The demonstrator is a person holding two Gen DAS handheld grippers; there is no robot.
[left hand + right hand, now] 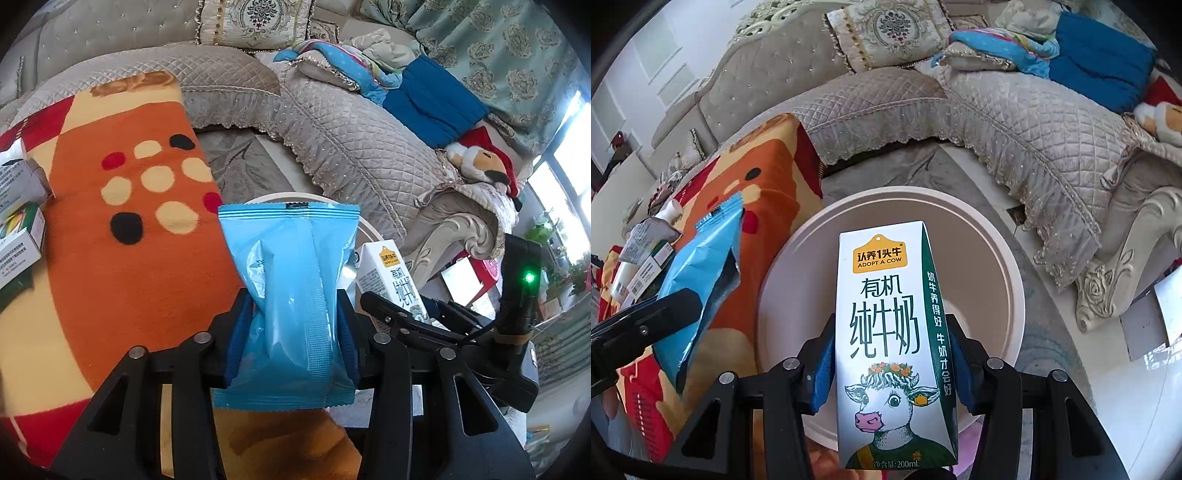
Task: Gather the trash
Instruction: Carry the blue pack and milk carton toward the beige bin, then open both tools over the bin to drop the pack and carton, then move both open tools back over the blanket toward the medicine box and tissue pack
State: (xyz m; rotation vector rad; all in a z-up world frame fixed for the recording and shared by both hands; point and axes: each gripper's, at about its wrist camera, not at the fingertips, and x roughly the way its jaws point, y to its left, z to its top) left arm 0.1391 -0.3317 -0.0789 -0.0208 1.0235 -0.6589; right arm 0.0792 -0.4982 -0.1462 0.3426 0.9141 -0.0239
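Note:
My left gripper (293,332) is shut on a light blue snack packet (291,291), pinching its middle between the blue pads. The packet stands upright over the edge of the orange blanket (122,266). My right gripper (892,365) is shut on a white milk carton (890,343) with a cow picture, held upright above the open round bin (1004,266). In the right wrist view the blue packet (701,280) hangs left of the bin. From the left wrist, the milk carton (388,277) shows at the right, with the bin's rim (365,229) behind.
Small cardboard boxes (18,229) lie on the blanket at the left. A quilted grey sofa (351,136) with cushions, blue cloth (432,107) and a plush toy (484,162) curves behind. The bin stands on a grey rug (908,166).

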